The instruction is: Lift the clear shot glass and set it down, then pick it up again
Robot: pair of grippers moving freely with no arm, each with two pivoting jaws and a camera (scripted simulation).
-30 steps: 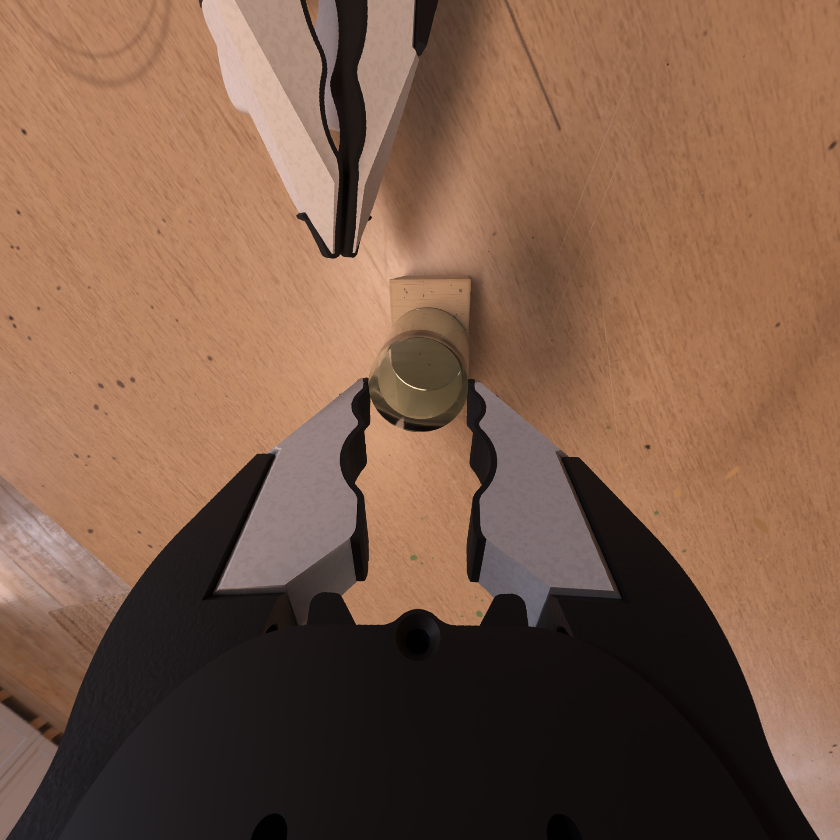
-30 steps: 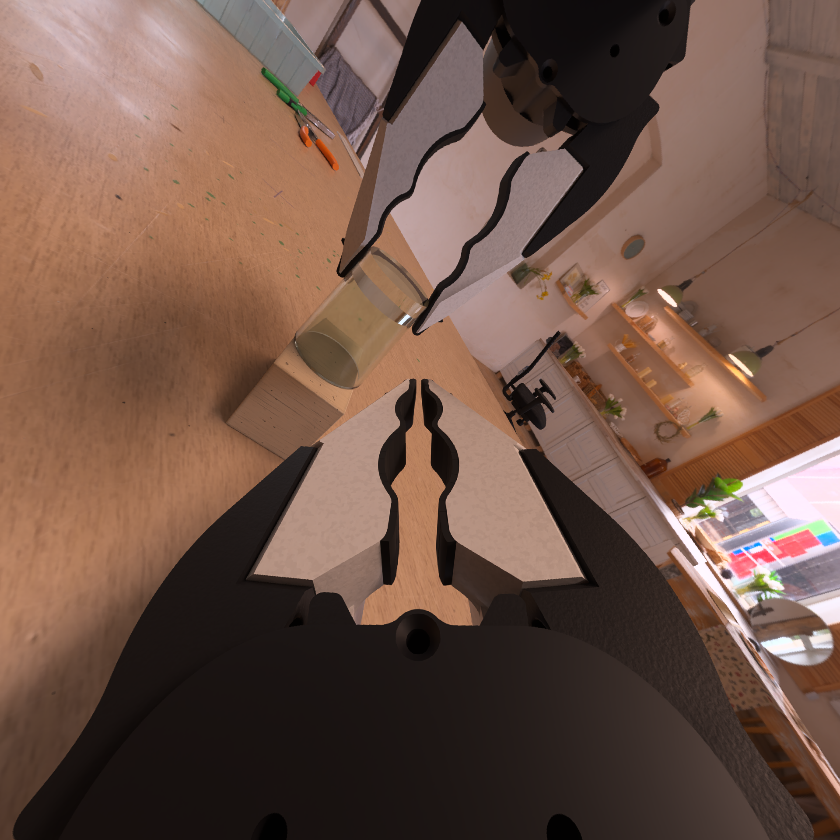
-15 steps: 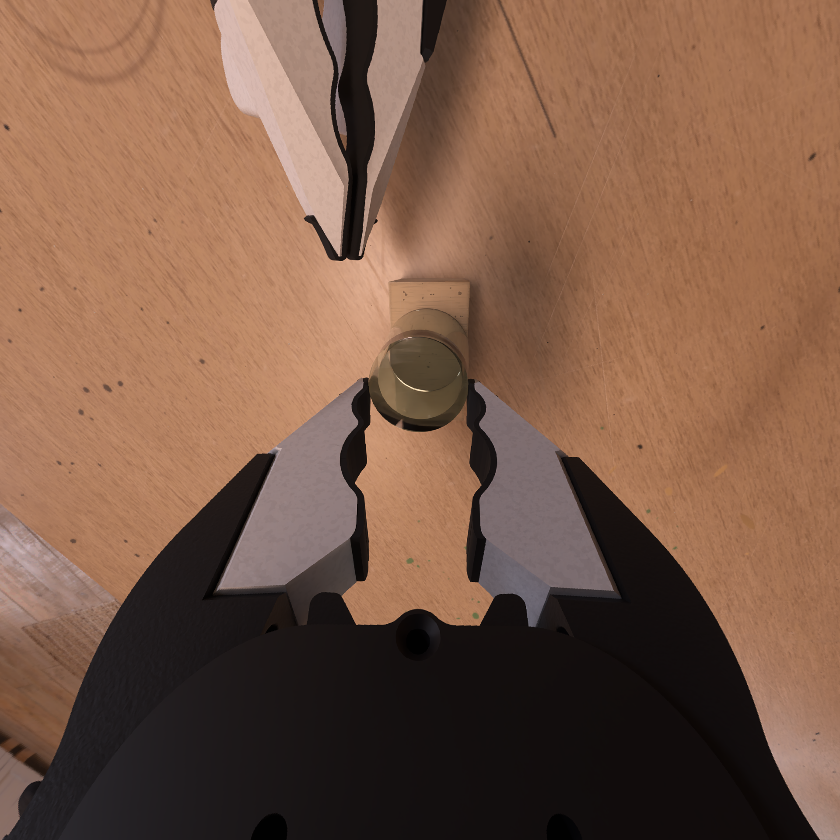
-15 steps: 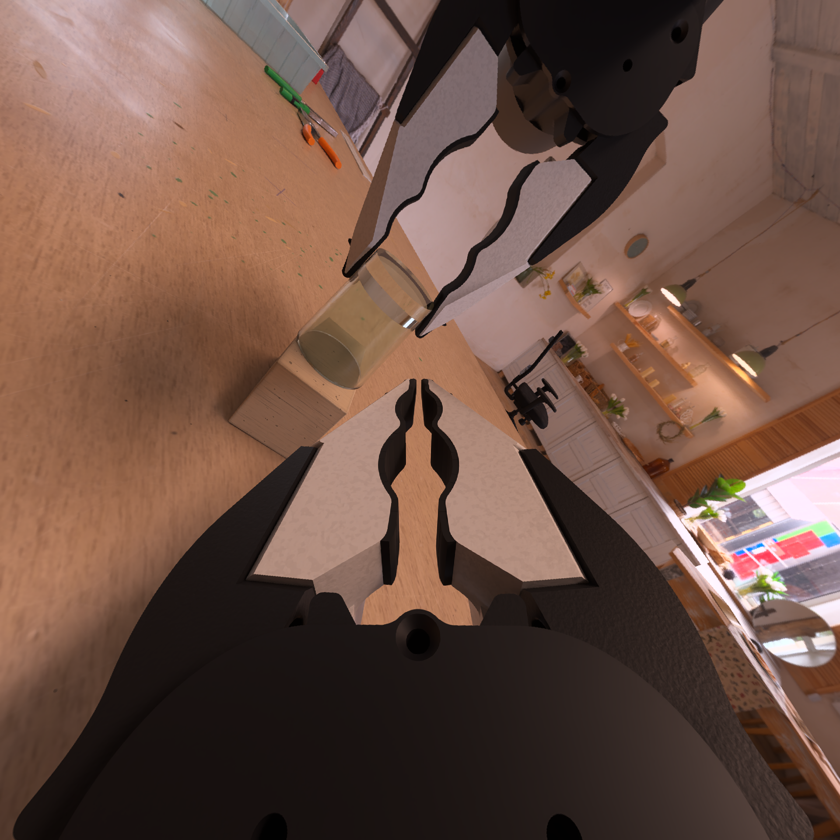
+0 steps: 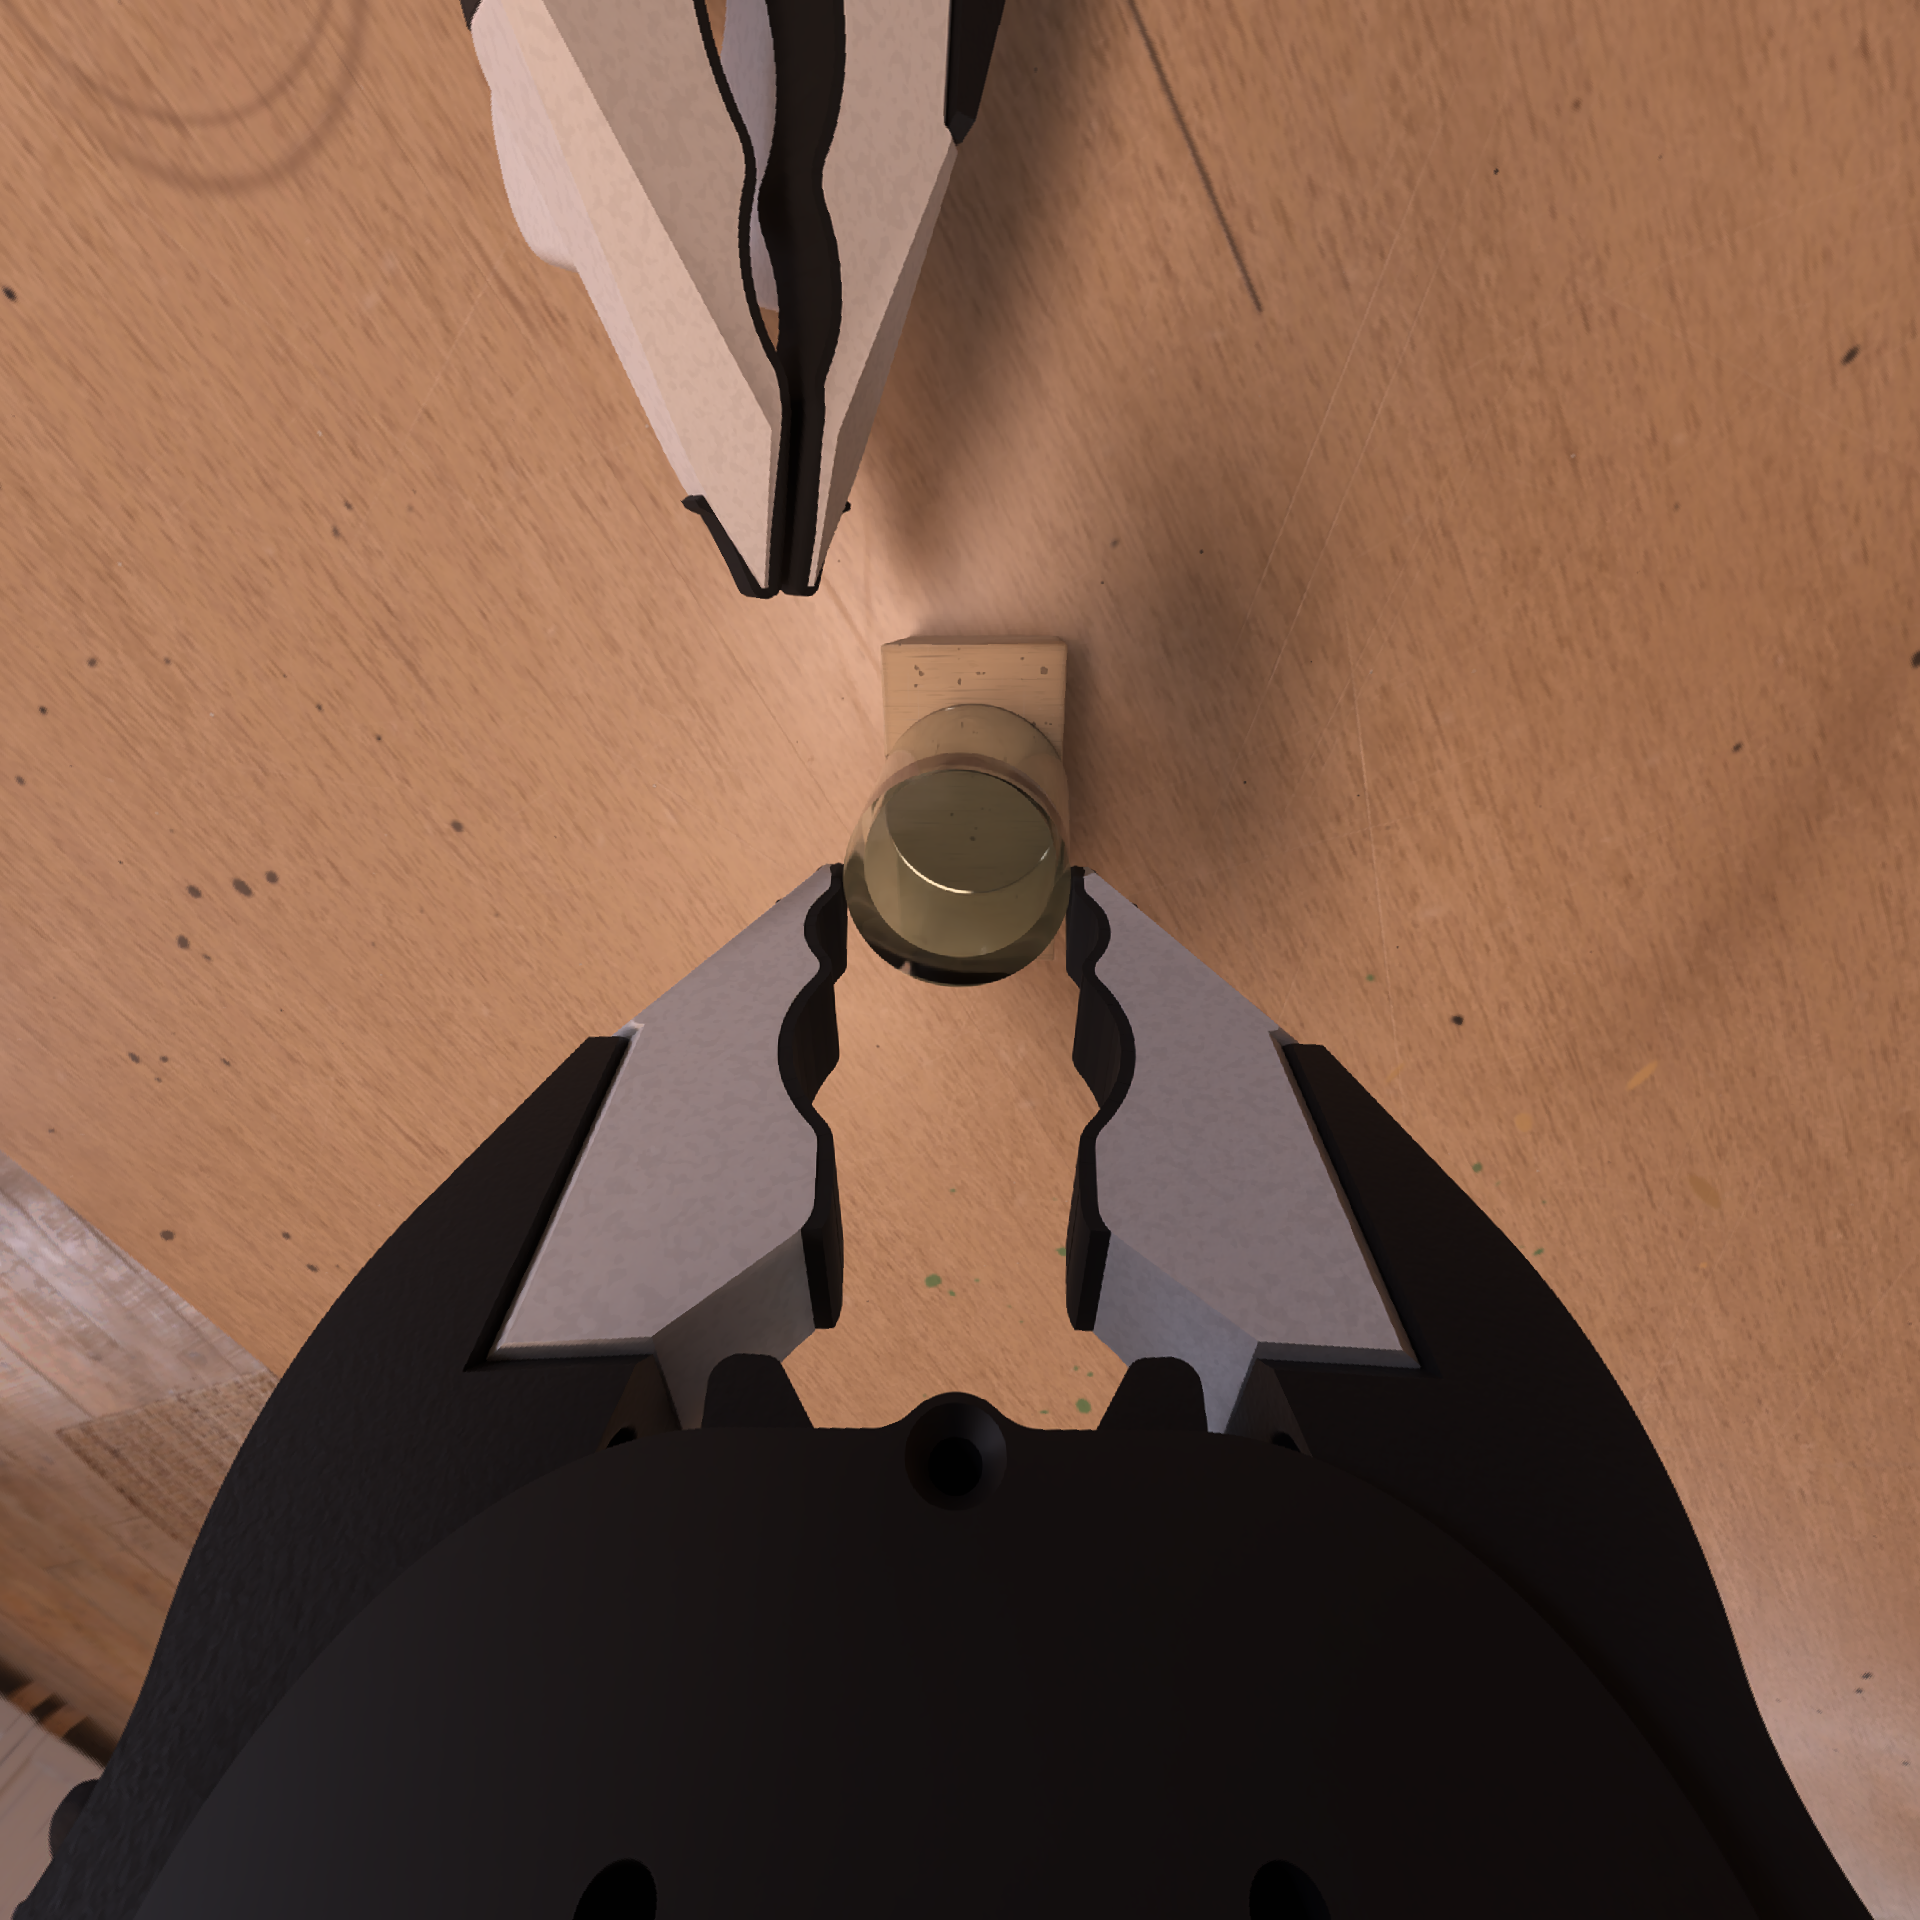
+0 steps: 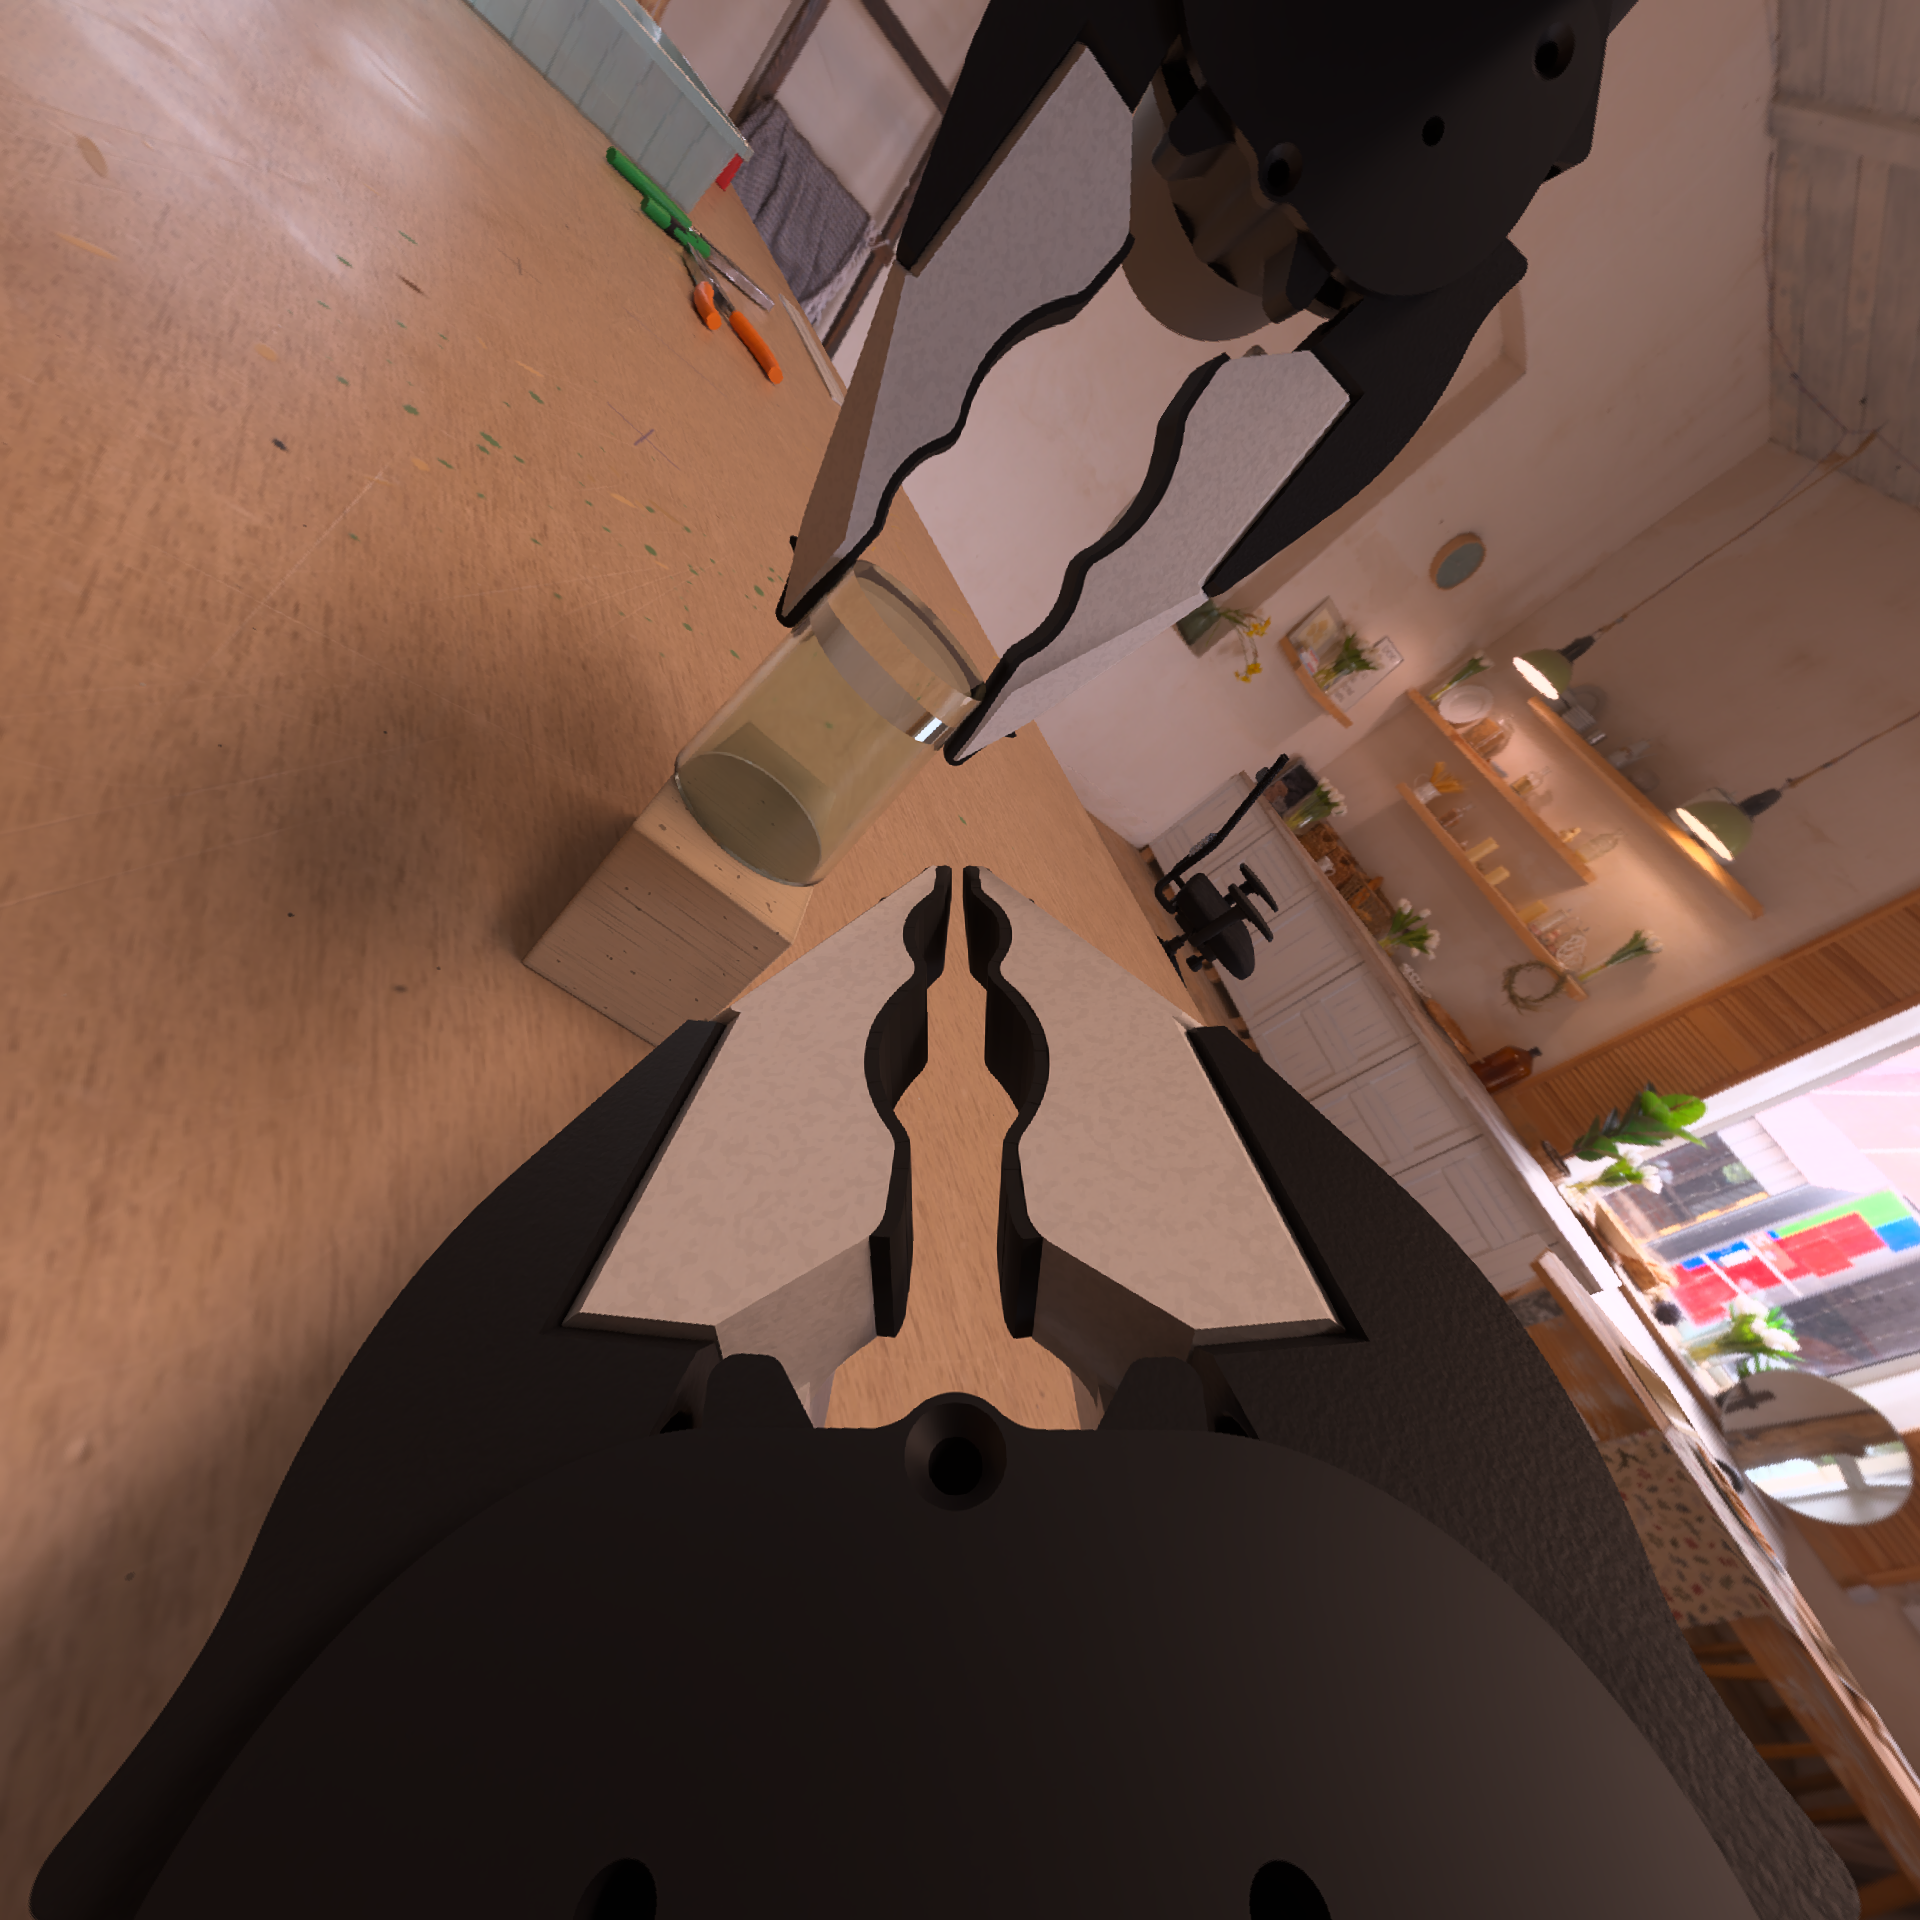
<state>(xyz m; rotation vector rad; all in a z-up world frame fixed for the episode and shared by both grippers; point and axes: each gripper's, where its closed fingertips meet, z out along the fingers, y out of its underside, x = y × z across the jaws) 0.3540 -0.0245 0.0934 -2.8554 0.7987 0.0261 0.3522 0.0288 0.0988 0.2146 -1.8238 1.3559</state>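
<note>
The clear shot glass [image 5: 966,842] stands upright on a small pale wooden block [image 5: 971,675] on the wooden table. My left gripper [image 5: 956,894] comes from above, and its two fingertips press on opposite sides of the glass rim. The right wrist view shows the same grip [image 6: 873,681] on the glass [image 6: 810,758], whose base is on or just over the block [image 6: 665,925]; I cannot tell which. My right gripper [image 6: 956,873] is shut and empty, low beside the block. It also shows in the left wrist view [image 5: 779,587].
Orange-handled and green-handled tools [image 6: 738,322] and a light blue box [image 6: 613,94] lie far off near the table's far edge. The table's edge and the floor [image 5: 104,1351] show at the lower left of the left wrist view.
Almost nothing has changed. The left gripper keeps the same hold on the glass, and both views shift only slightly over the table.
</note>
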